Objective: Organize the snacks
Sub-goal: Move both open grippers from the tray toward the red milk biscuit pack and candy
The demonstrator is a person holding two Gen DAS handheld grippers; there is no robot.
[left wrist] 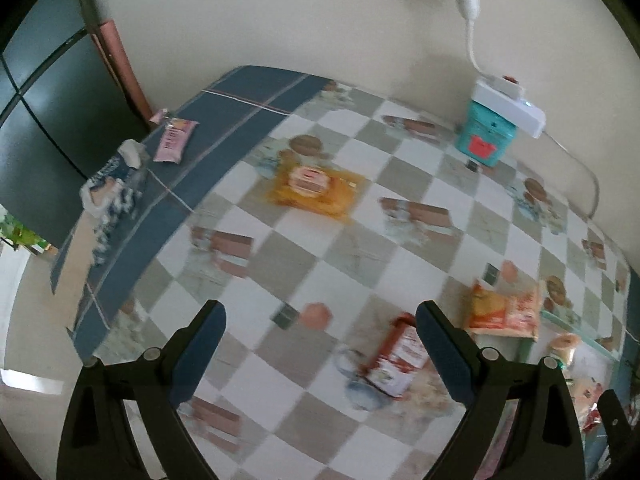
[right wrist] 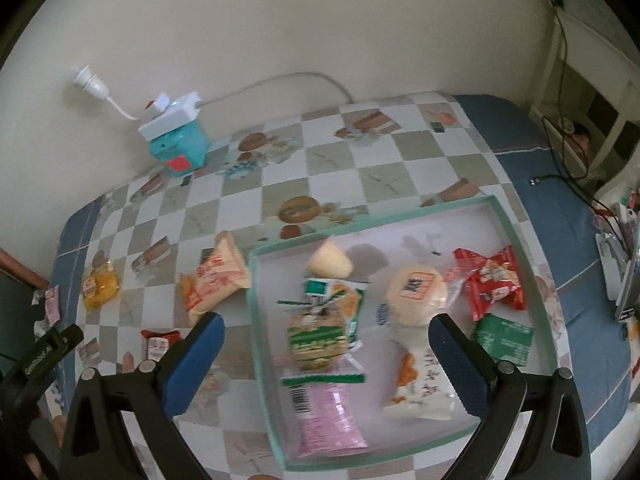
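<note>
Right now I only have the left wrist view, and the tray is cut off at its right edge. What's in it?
Observer: Several packs lie in the tray, among them a green pack, a pink pack and a red pack.
Operator: Is the right gripper holding anything?
Observer: No. The right gripper is open and empty, above the tray.
Operator: The orange pack by the tray, in or out?
Observer: The orange pack lies outside, beside the tray's wall.
</note>
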